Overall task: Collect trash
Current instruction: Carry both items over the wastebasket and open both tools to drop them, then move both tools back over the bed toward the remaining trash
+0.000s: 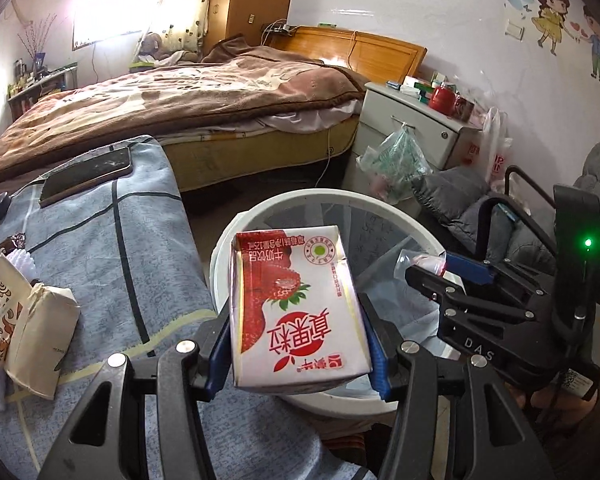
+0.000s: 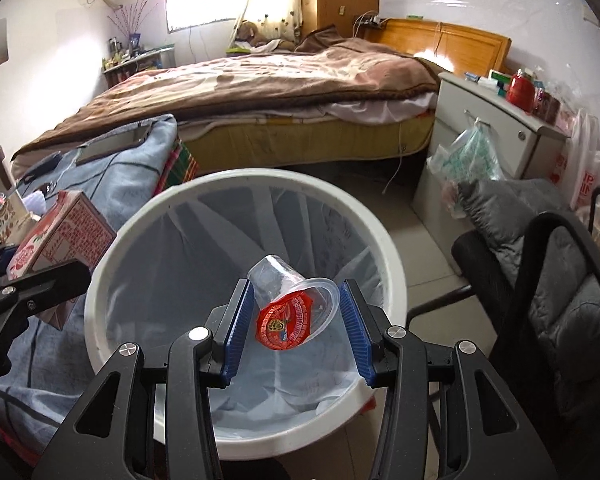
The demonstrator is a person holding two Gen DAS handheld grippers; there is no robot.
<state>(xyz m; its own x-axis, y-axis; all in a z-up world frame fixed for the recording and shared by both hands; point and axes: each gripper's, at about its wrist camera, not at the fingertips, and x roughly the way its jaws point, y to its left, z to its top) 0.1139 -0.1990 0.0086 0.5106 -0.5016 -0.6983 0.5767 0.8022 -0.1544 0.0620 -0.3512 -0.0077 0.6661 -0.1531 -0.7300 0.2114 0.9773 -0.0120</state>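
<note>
My left gripper (image 1: pixel 298 354) is shut on a red and white strawberry milk carton (image 1: pixel 296 308), held at the near left rim of the white trash bin (image 1: pixel 236 226). My right gripper (image 2: pixel 296 332) is shut on a clear plastic cup (image 2: pixel 292 300) with a torn red foil lid, held tilted over the open bin (image 2: pixel 100 276), which has a thin plastic liner. The right gripper also shows in the left wrist view (image 1: pixel 428 274), over the bin's right side. The carton also shows in the right wrist view (image 2: pixel 60 236).
A table with a blue-grey cloth (image 1: pixel 112 248) stands left of the bin, with a phone (image 1: pixel 86 176) and paper snack bags (image 1: pixel 24 320). A bed (image 1: pixel 180 96), a white nightstand (image 1: pixel 404 128) and a dark chair with grey cushion (image 2: pixel 560 280) surround the bin.
</note>
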